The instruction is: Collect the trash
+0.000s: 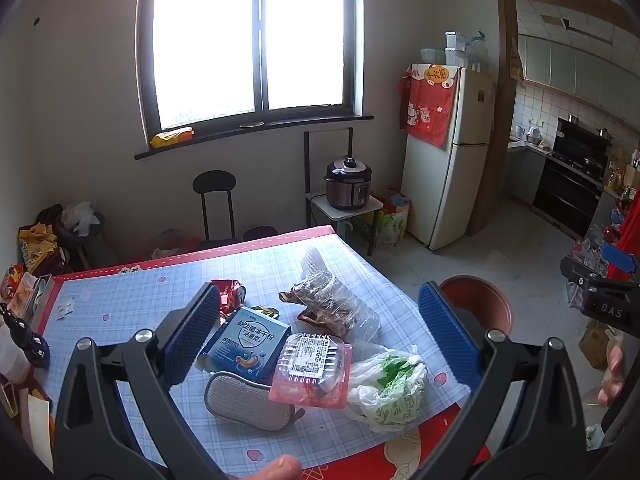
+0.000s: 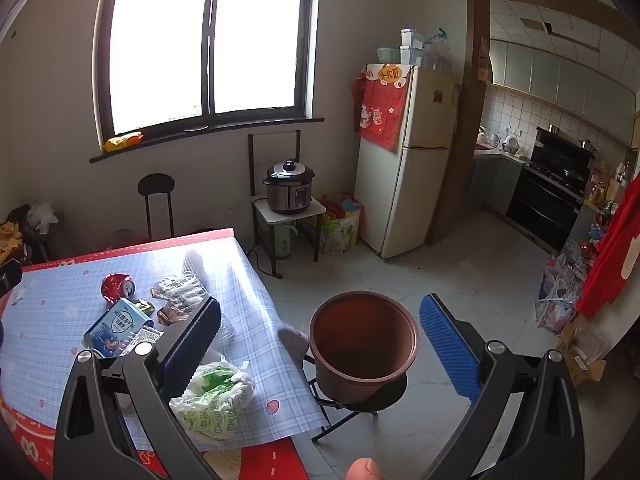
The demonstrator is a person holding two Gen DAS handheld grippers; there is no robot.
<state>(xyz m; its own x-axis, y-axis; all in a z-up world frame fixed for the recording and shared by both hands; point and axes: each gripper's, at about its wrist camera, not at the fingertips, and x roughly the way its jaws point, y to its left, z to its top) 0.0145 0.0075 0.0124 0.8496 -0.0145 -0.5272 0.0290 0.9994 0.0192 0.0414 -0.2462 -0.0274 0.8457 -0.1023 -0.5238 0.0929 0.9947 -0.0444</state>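
So both grippers are up in the air over the scene, jaws spread wide, nothing pinched in either one.

The left gripper (image 1: 320, 332) hangs above the table with the blue-checked, red-bordered plastic cloth (image 1: 120, 300), and pretty much the whole trash pile sits in the gap between its fingers. Closest to its left finger there's a blue cardboard box with white Chinese lettering (image 1: 244, 342), and just past that fingertip a crushed red drink can (image 1: 229, 295). Below the box, nearer the camera, lies a grey mesh pouch (image 1: 244, 404), with a clear plastic tray with a printed label and pinkish contents (image 1: 312, 368) overlapping it and the box. Toward the right finger is a white plastic bag with green print (image 1: 390, 390), right at the table edge. Further out, dead ahead, there's a crumpled clear plastic wrapper with brownish stuff inside (image 1: 328, 300).

The right gripper (image 2: 320, 332) is off the table's side, and between its fingers is a round brown plastic bucket (image 2: 362, 344) sitting on a black stool (image 2: 360, 398) on the tiled floor. Its left finger overlaps the table edge in view, with the same white-and-green bag just below that finger
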